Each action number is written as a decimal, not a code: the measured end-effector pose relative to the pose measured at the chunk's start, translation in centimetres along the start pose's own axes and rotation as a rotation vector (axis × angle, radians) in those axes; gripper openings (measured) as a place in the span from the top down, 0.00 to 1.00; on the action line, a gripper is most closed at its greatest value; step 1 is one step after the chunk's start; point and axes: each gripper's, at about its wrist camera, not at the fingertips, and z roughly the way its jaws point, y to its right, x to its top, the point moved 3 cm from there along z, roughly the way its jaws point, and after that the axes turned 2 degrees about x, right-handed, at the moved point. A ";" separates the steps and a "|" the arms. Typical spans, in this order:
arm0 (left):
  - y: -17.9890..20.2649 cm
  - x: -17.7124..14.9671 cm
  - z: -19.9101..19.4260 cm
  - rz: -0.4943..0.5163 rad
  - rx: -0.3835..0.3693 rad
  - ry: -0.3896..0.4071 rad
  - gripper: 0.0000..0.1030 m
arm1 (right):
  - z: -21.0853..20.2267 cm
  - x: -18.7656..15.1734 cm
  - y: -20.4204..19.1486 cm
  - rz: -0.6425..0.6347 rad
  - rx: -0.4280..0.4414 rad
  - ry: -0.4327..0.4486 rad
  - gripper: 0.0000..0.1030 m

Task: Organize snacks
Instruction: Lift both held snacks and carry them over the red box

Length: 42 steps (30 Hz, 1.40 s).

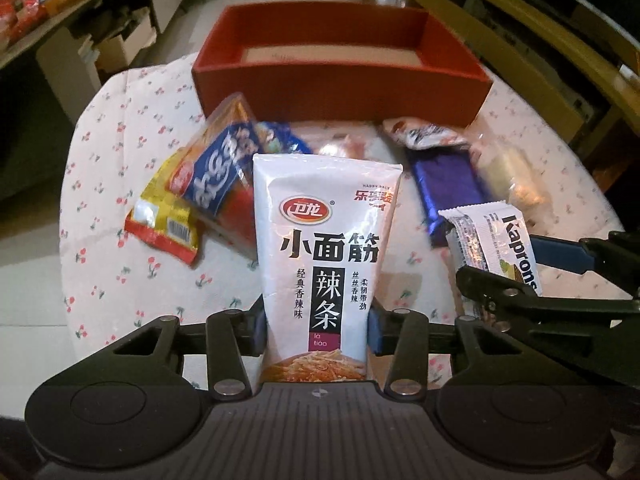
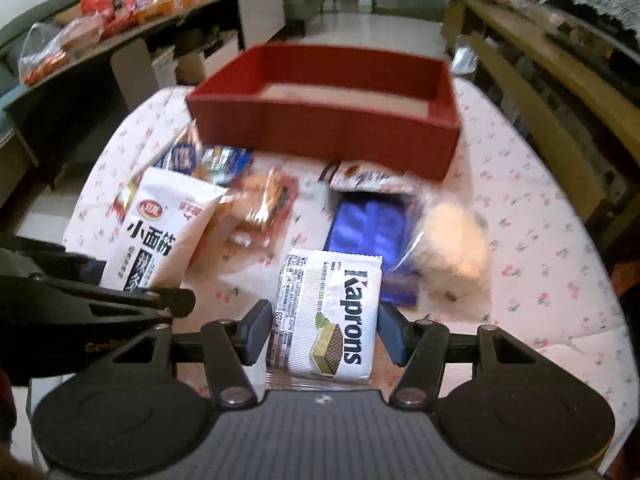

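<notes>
Two hand-held grippers above the table (image 1: 120,128): left hand-held gripper (image 1: 316,326) clamps a white spicy-strip packet (image 1: 324,240); right hand-held gripper (image 2: 324,330) clamps a wafer packet (image 2: 332,312). Red box (image 2: 320,128) sits beyond.

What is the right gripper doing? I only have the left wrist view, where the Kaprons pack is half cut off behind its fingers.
Observer: In the right wrist view the right gripper has the Kaprons pack between its two blue pads, one against each long edge.
Operator: Is anything hidden behind the white pouch that fills my picture?
Observer: Yes. A clear pack with orange contents lies on the cloth right next to the white pouch, between it and the blue bar.
</notes>
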 end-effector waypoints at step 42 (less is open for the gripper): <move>-0.3 15.8 3.0 -0.045 -0.088 0.160 0.51 | 2.4 13.7 5.6 0.203 0.020 0.217 0.39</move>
